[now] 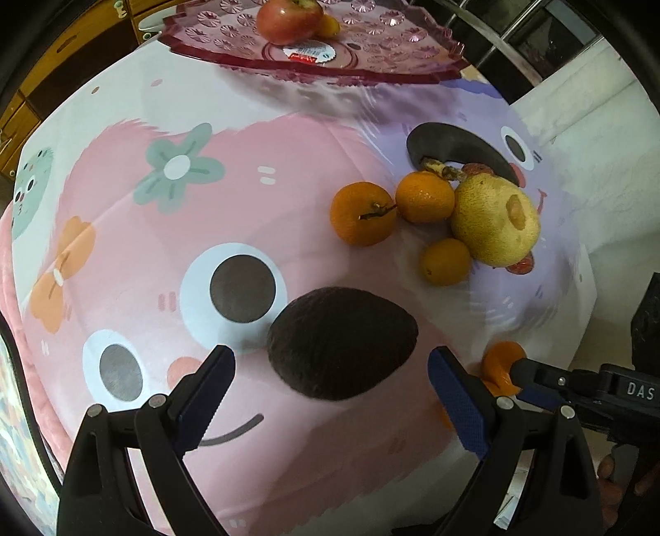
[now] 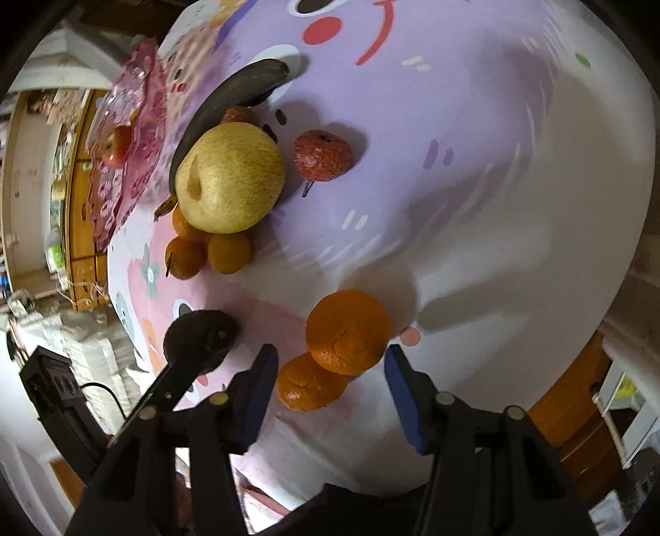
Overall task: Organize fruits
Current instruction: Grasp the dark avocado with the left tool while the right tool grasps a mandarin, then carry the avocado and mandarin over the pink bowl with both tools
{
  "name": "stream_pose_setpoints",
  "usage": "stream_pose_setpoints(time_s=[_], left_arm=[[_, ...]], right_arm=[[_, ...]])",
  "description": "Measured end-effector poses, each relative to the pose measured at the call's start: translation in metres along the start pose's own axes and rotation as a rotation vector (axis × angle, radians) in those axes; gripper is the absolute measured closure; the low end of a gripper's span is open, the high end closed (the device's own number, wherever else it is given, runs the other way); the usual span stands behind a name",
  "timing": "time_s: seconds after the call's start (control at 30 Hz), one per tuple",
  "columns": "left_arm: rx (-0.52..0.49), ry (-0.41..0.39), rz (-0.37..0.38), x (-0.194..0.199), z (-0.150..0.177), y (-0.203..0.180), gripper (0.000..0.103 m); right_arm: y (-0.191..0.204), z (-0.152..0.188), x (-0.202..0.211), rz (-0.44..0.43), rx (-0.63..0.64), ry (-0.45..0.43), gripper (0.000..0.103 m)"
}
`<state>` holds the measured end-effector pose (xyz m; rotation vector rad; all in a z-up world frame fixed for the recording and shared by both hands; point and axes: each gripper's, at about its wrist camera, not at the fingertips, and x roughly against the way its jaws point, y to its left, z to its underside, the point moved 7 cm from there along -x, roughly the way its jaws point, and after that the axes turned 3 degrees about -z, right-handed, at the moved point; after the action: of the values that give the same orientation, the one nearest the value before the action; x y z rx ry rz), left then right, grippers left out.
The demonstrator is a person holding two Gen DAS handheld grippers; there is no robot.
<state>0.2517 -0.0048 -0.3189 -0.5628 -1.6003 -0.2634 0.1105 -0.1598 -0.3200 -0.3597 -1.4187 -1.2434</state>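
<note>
Pink tray (image 1: pixel 404 62) holding 1 red apple (image 1: pixel 288 20); left gripper (image 1: pixel 330 371) apart around avocado (image 1: pixel 342 342), right gripper (image 2: pixel 330 367) apart around orange (image 2: pixel 348 330)

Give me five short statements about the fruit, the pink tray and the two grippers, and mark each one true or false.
1. A red apple sits on the pink tray. True.
2. The left gripper is clamped on the dark avocado. False: its jaws stand wide open on either side of the avocado, with gaps showing.
3. The big yellow pear lies among the oranges beside a blackened banana. True.
4. The right gripper frames the avocado. False: two oranges lie between its jaws, and its pads do not touch them.
5. All fruit is already on the tray. False: most of it lies on the printed cloth.
</note>
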Motion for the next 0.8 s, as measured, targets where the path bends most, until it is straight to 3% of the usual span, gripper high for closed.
stream_pose_setpoints(time_s=[0.27,0.37,0.47,0.8], left_arm=[[-0.007,0.026,-0.023,-0.018,-0.008,-0.005,0.009],[0.001,0.034,-0.021,-0.024,-0.011,-0.008,0.009],[0.015,0.047,-0.012,-0.029,-0.012,-0.008,0.009],[0.052,0.043,0.026,-0.035,-0.013,-0.014,0.023]], right_arm=[[-0.010,-0.005,0.000,-0.012,-0.090,0.011,0.051],[-0.013,-0.007,-0.002,-0.017,-0.112,0.025,0.059],[-0.014,-0.009,-0.003,-0.008,-0.117,0.033,0.059],[-0.010,-0.012,-0.010,0.013,-0.085,0.082,0.060]])
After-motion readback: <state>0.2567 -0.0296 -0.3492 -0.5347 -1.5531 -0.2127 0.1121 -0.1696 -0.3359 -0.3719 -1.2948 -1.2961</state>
